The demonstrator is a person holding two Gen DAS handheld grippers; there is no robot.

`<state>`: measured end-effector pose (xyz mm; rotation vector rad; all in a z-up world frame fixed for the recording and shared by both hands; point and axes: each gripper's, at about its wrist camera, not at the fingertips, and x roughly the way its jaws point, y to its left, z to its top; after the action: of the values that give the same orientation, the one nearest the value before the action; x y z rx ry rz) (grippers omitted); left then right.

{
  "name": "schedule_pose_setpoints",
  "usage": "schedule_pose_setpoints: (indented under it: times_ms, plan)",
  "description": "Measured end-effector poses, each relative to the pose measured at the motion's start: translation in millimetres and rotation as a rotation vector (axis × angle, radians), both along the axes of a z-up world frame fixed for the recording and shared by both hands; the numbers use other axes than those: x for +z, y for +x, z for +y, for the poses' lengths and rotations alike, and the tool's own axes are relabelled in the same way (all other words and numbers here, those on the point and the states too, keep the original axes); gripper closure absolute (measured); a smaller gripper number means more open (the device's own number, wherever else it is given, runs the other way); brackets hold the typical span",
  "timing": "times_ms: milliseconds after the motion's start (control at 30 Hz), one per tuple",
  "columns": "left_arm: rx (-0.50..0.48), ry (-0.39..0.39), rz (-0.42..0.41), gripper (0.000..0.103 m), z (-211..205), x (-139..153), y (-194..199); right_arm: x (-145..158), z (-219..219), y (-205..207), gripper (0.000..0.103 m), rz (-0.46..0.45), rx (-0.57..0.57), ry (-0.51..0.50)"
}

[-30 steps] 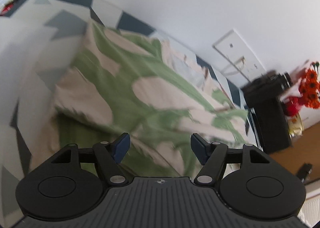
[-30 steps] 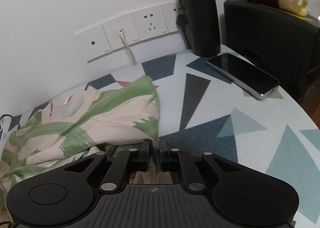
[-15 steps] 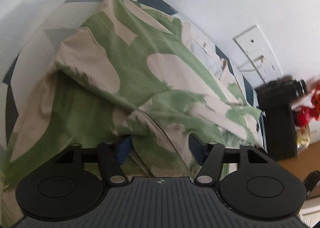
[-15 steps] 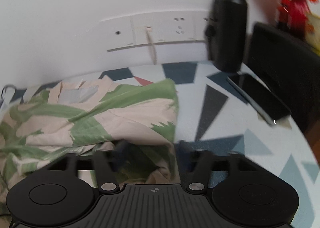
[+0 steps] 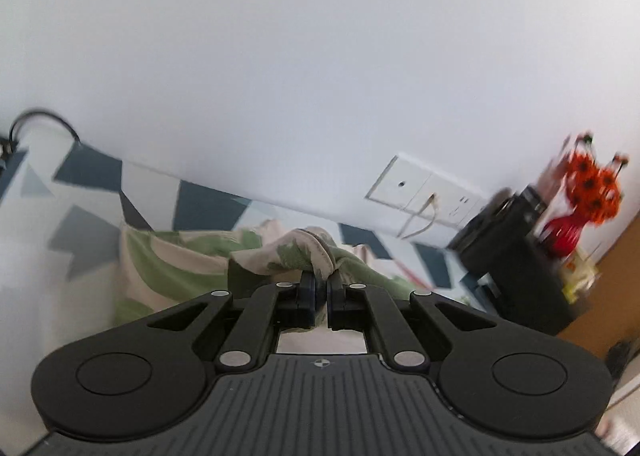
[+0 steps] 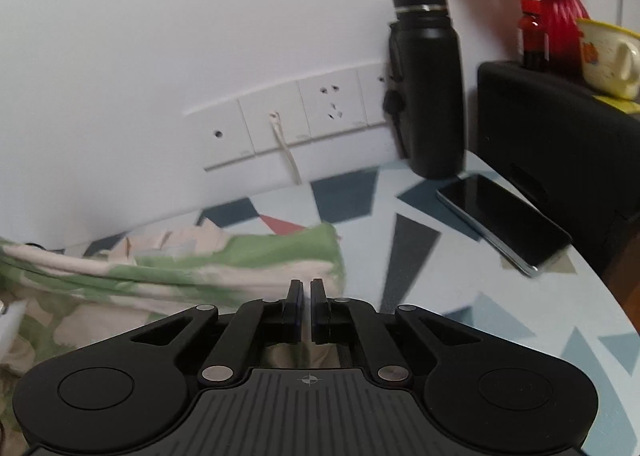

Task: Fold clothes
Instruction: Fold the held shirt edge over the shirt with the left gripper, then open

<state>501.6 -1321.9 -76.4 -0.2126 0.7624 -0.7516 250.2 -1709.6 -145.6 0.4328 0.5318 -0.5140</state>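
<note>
Left wrist: one left hand-held gripper [image 5: 321, 281] pinching one garment [image 5: 180, 260].

One green-and-cream garment [image 6: 224, 260] lies left of the black bottle [image 6: 430, 84], itself one of a kind. Beside that bottle: one phone [image 6: 506, 218], one black box [image 6: 560, 128], one red vase [image 6: 560, 12], one yellow mug [image 6: 608, 56], two grippers.

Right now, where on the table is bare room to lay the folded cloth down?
Free: the tablecloth in front of the phone, right of the green garment; also the left end beyond the garment, toward the black cable. Crowded: the back right corner, with phone, black bottle and black box.
</note>
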Motion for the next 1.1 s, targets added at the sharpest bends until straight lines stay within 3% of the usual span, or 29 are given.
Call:
schedule_pose_setpoints:
  times_ms: [167, 267, 367, 433, 600, 633, 667, 800, 867, 900, 933, 1100]
  plan:
    - [-0.002, 0.132, 0.108, 0.097, -6, -46, 12, -21, -14, -14, 0.099, 0.043, -0.062, 0.088]
    - [0.038, 0.112, 0.182, 0.097, 5, -69, 13, -21, -4, -17, 0.093, 0.058, -0.014, 0.068]
    - [0.059, 0.072, 0.209, 0.097, 16, -74, 17, -15, 19, -13, 0.079, 0.07, 0.087, 0.005]
    - [0.057, 0.067, 0.195, 0.096, 17, -73, 19, -13, 36, -8, 0.079, 0.098, 0.16, -0.05]
    - [0.03, 0.074, 0.102, 0.097, 7, -51, 36, -17, 39, -5, 0.072, 0.129, 0.164, -0.066]
    - [0.024, 0.076, 0.082, 0.097, 4, -46, 39, -18, 39, -4, 0.075, 0.135, 0.165, -0.07]
    - [0.018, 0.077, 0.063, 0.097, 2, -42, 43, -19, 40, -3, 0.094, 0.141, 0.166, -0.073]
    - [-0.014, 0.098, 0.005, 0.095, -7, -29, 56, -22, 42, -1, 0.095, 0.166, 0.17, -0.086]
    - [-0.048, 0.153, 0.047, 0.078, -10, -44, 60, -24, 43, 0, 0.095, 0.179, 0.171, -0.093]
    - [-0.057, 0.18, 0.08, 0.048, -10, -53, 60, -25, 43, 1, 0.096, 0.185, 0.172, -0.096]
    - [-0.066, 0.188, 0.105, 0.029, -9, -62, 60, -25, 44, 2, 0.095, 0.191, 0.173, -0.1]
    - [-0.103, 0.136, 0.174, 0.029, 7, -90, 50, -26, 44, 6, 0.095, 0.208, 0.167, -0.098]
